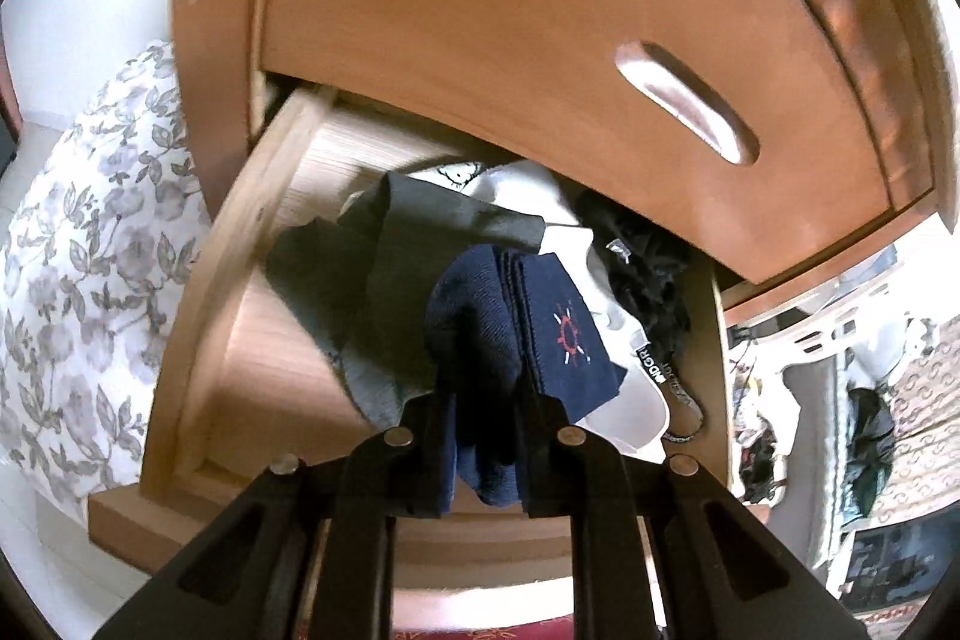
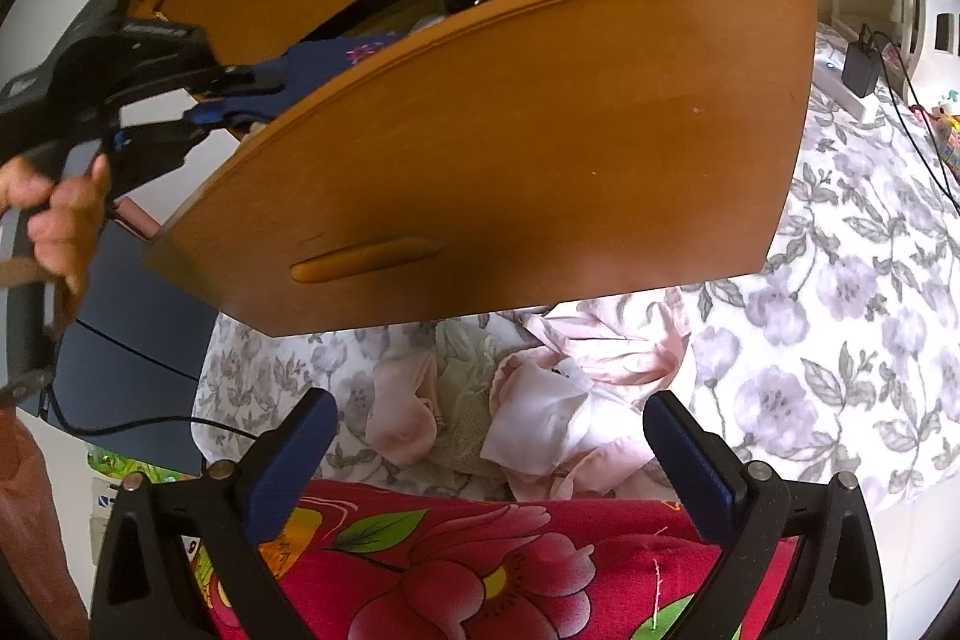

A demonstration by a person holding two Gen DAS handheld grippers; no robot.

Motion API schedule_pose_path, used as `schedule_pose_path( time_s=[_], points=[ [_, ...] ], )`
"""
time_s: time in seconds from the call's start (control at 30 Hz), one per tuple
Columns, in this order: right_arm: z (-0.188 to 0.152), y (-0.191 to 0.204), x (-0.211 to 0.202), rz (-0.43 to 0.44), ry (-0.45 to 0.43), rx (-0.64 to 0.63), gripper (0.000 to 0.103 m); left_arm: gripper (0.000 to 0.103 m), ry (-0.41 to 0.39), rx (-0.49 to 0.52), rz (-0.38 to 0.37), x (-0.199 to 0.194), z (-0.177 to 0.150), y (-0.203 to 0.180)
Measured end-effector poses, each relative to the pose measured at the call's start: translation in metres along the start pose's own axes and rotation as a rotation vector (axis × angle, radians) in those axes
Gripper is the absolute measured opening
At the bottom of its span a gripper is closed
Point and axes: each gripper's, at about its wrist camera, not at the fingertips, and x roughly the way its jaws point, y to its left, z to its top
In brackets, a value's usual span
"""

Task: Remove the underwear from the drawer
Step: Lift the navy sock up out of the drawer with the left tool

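Observation:
A navy underwear piece (image 1: 540,328) with a small red emblem hangs lifted over the open wooden drawer (image 1: 198,316). My left gripper (image 1: 483,400) is shut on its lower fold. Under it in the drawer lie a grey garment (image 1: 372,280), a white one (image 1: 624,400) and a black one (image 1: 648,268). In the right wrist view the left gripper (image 2: 270,97) pinches the navy cloth (image 2: 324,58) just behind the drawer front (image 2: 510,148). My right gripper (image 2: 492,418) is open below that front, with nothing between its fingers.
The closed upper drawer (image 1: 540,10) overhangs the open one. Pink and white clothes (image 2: 540,412) lie on a floral bedspread (image 2: 840,310) beyond the right gripper. A red flowered cloth (image 2: 480,568) is beneath it. A charger with cable (image 2: 861,64) lies far right. A hand (image 2: 60,220) grips the left tool.

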Motion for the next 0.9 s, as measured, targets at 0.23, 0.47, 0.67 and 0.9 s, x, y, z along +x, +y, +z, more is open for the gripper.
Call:
schedule_pose_path(
  time_s=[0.23, 0.47, 0.67, 0.9],
  points=[
    [-0.001, 0.001, 0.000, -0.012, 0.000, -0.002, 0.103, 0.015, -0.081, -0.052, -0.090, -0.030, -0.008, 0.020],
    [-0.001, 0.001, 0.001, -0.026, 0.002, 0.000, 0.103, 0.015, -0.137, -0.073, -0.167, -0.050, -0.024, 0.028],
    [-0.001, 0.002, 0.002, -0.039, 0.004, -0.005, 0.103, 0.015, -0.190, -0.078, -0.229, -0.067, -0.040, 0.035],
    [-0.001, 0.002, 0.002, -0.049, 0.007, -0.011, 0.103, 0.015, -0.231, -0.097, -0.294, -0.083, -0.056, 0.042]
  ],
)
